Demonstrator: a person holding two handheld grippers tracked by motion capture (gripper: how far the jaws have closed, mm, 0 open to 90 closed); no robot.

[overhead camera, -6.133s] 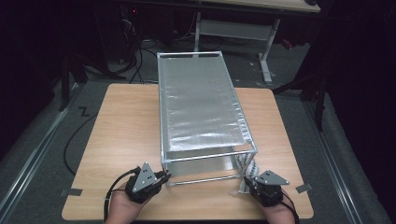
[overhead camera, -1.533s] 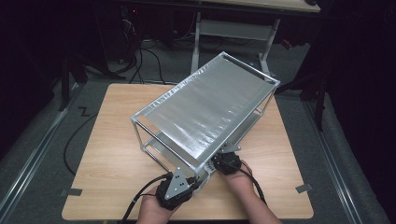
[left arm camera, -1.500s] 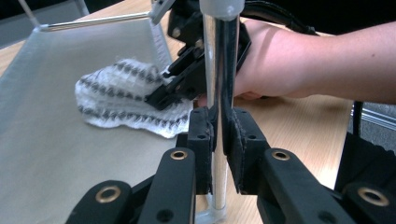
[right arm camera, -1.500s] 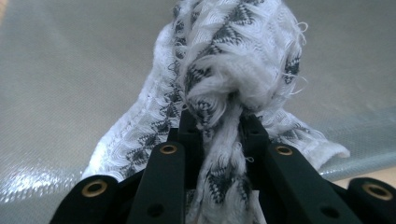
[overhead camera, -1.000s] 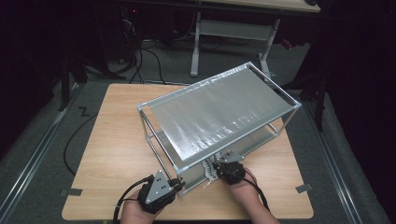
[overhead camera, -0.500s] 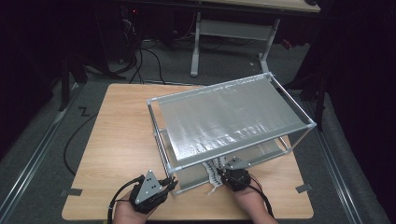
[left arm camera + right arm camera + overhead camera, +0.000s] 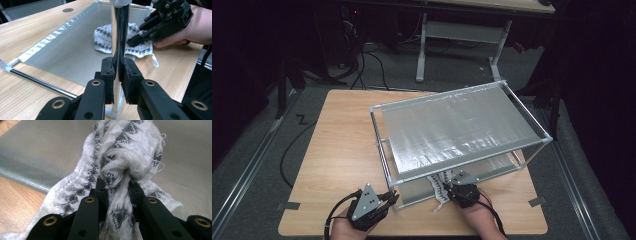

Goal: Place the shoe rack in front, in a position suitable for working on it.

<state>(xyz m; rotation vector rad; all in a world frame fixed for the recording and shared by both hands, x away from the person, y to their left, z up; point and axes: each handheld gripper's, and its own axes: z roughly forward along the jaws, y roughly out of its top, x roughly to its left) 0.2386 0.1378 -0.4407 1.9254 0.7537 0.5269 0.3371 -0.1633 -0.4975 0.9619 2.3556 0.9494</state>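
A two-tier metal rack point(image 7: 457, 127) with silver shelves stands turned at an angle on the wooden table point(image 7: 342, 145). My left gripper point(image 7: 388, 198) point(image 7: 117, 75) is shut on the rack's near-left upright post point(image 7: 119, 35). My right gripper point(image 7: 448, 189) point(image 7: 117, 187) is shut on a white cloth with a black pattern point(image 7: 125, 152) point(image 7: 439, 186), which lies partly on the rack's lower shelf point(image 7: 75, 47) and hangs over its front edge. In the left gripper view the right gripper point(image 7: 135, 37) rests on that cloth point(image 7: 105, 40), held by a hand.
The rack's right end reaches the table's right edge point(image 7: 532, 150). Bare wood lies to the rack's left. Cables point(image 7: 287, 155) trail over the dark floor at the left, and a desk frame point(image 7: 462, 35) stands behind the table.
The rack has swung further clockwise, its far end moving right. Both grippers kept their holds at the near side, the left one shifting left.
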